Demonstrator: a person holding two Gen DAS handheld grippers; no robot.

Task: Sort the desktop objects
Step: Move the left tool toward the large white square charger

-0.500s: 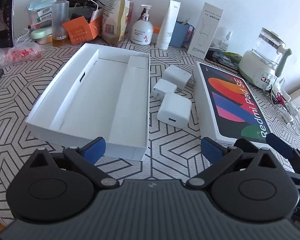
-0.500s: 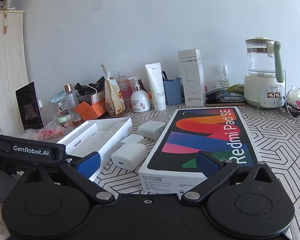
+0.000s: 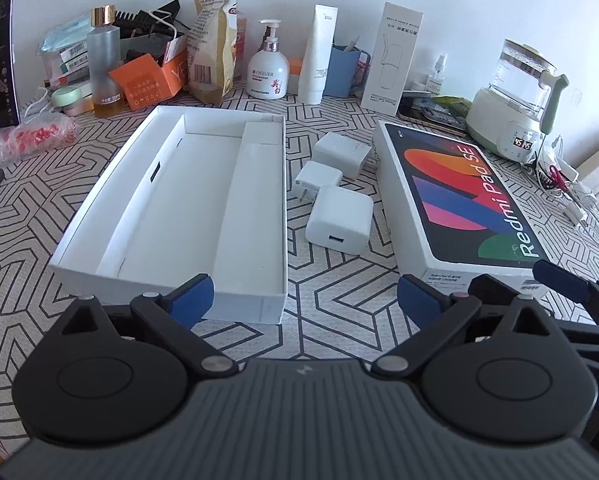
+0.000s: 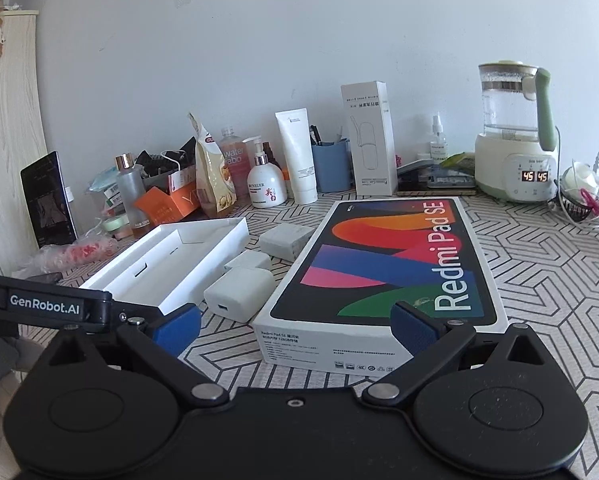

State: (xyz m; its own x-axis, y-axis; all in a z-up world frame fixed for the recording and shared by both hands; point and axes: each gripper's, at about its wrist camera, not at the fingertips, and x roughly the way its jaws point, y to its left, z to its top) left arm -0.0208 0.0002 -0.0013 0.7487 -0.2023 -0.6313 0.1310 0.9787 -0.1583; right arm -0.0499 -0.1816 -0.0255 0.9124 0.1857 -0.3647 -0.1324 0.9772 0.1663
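An open white box tray [image 3: 99, 200] lies on the patterned table, also in the right wrist view [image 4: 111, 268]. Three white chargers lie between it and the Redmi Pad SE box lid [image 3: 459, 200]: the nearest charger [image 3: 339, 220], a smaller one [image 3: 319, 174], and a far one [image 3: 341, 152]. In the right wrist view the near charger [image 4: 239, 294] sits left of the lid [image 4: 383, 264]. My left gripper [image 3: 305, 300] is open and empty near the tray's front corner. My right gripper [image 4: 295, 326] is open and empty before the lid's front edge.
Along the back wall stand a lotion pump bottle [image 3: 267, 72], a white tube [image 3: 317, 54], a snack bag [image 3: 213, 40], an orange box [image 3: 147, 84], a tall white carton [image 3: 391, 56] and a kettle [image 3: 515, 104]. Cables [image 3: 571, 196] lie at the right edge.
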